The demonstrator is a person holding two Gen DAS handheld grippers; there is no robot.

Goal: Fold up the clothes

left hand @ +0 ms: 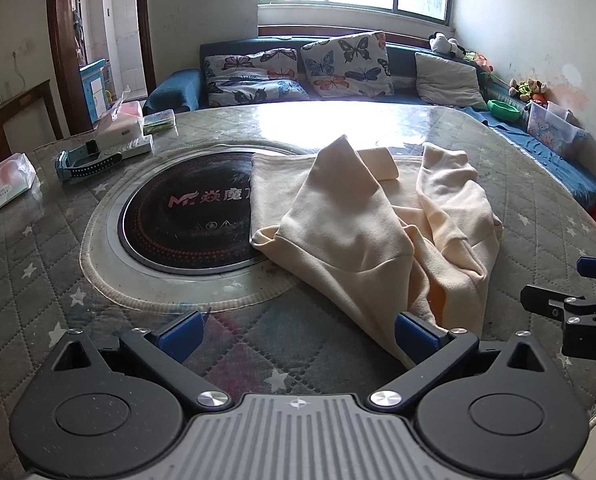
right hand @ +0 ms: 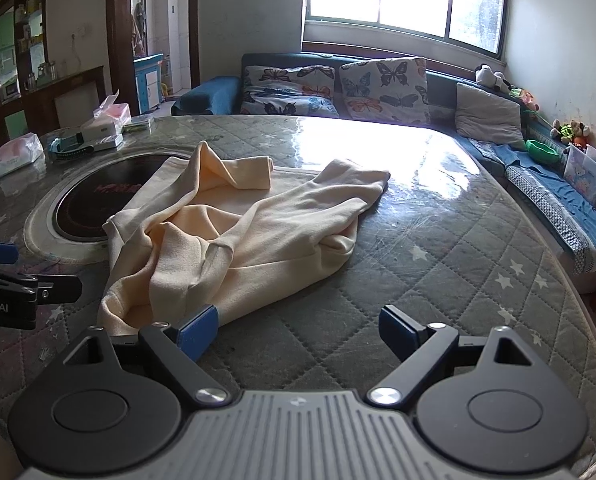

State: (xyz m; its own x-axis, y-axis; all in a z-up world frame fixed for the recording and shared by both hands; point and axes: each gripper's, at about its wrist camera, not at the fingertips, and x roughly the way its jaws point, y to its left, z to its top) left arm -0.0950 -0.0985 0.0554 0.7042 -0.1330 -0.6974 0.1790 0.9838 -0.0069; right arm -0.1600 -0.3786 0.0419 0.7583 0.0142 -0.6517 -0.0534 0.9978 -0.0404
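Note:
A cream long-sleeved garment (left hand: 361,224) lies crumpled on the quilted table cover, partly over a round black cooktop (left hand: 186,212). It also shows in the right wrist view (right hand: 226,232). My left gripper (left hand: 298,336) is open and empty just in front of the garment's near edge, its right finger beside the cloth. My right gripper (right hand: 298,332) is open and empty, its left finger next to the garment's near hem. Each gripper appears at the edge of the other's view: the right one (left hand: 577,304) and the left one (right hand: 22,280).
Tissue packs (left hand: 6,184), a box and a blue watch-like item (left hand: 86,160) sit at the table's far left. A blue sofa with butterfly cushions (left hand: 298,68) runs behind the table. A clear bin (left hand: 553,128) and toys line the right wall.

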